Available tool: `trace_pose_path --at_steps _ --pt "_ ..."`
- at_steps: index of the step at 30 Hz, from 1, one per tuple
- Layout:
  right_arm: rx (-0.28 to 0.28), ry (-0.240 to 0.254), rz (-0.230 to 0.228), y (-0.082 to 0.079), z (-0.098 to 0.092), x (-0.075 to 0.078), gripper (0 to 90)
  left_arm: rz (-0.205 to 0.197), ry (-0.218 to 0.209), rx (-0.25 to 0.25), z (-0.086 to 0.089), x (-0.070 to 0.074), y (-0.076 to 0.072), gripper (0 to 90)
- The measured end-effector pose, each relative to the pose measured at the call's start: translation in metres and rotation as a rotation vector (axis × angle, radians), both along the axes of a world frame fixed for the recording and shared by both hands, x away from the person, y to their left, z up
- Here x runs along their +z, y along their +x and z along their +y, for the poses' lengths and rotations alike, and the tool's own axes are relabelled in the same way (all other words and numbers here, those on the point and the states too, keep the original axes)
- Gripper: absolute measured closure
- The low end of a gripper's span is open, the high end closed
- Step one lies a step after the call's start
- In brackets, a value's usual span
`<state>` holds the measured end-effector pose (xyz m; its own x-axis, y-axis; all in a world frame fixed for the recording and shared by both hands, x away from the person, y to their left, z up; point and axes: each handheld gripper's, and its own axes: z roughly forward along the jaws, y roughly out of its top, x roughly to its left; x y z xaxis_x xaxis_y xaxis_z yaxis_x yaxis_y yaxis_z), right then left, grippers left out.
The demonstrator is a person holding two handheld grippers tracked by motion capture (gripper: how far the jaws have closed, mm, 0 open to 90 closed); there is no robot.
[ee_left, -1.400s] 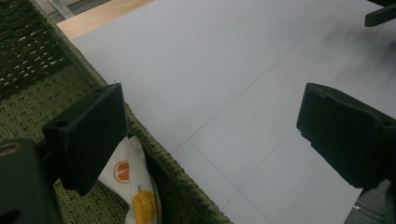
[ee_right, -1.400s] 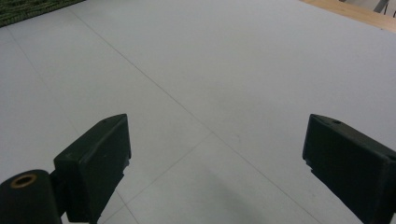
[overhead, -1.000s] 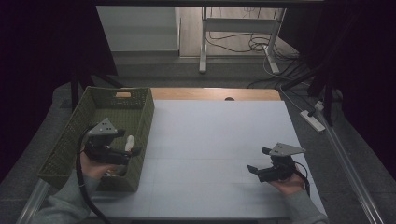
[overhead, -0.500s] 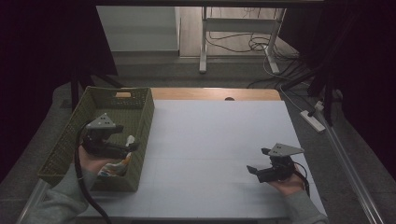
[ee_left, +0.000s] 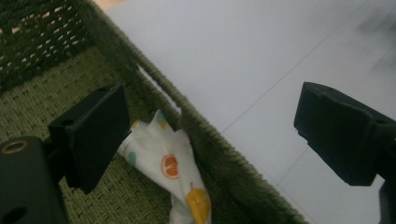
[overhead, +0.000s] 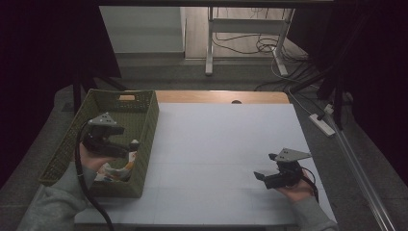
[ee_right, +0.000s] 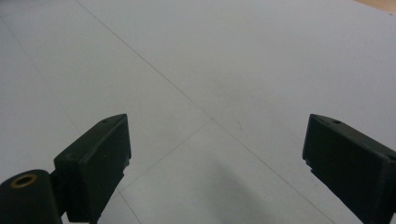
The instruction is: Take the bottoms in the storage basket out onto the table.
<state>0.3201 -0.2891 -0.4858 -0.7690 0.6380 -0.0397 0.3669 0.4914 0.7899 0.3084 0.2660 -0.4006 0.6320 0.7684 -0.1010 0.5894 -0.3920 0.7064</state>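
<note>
Woven basket (overhead: 146, 120) wall sits between the wide-open, empty left hand-held gripper (overhead: 126, 147) jaws.

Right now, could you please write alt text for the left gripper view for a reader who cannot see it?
The left gripper hangs open over the side wall of a green woven basket. A white cloth printed with coloured fruit lies inside against that wall. The pale table lies beyond the basket.
</note>
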Motion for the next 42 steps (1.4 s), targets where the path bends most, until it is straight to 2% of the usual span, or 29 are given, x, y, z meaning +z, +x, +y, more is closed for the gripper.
trace_pose_path --at_steps 6,11,15,26,28,35,42 --pt "0.003 -0.010 0.005 0.000 0.001 -0.001 8.0 0.054 0.012 0.010 0.009 -0.010 0.007 10.5" --pt "0.003 -0.016 0.008 0.000 0.001 -0.002 8.1 0.073 0.023 0.014 0.013 -0.013 0.009 10.5" --pt "0.001 -0.022 0.004 0.000 0.002 -0.002 8.1 0.081 0.051 0.007 0.013 -0.014 0.010 10.4" --pt "0.002 -0.032 0.011 0.000 0.002 -0.003 8.1 0.138 0.095 -0.001 0.014 -0.025 0.014 10.4" --pt "0.001 -0.033 0.010 0.000 0.002 -0.003 8.1 0.152 0.113 0.001 0.014 -0.030 0.015 10.4" --pt "0.001 -0.031 0.010 0.000 0.002 -0.003 9.2 0.195 0.112 -0.001 0.016 -0.041 0.018 10.5" --pt "0.001 -0.036 0.009 0.000 0.002 -0.003 9.2 0.221 0.105 -0.010 0.017 -0.045 0.020 10.7"
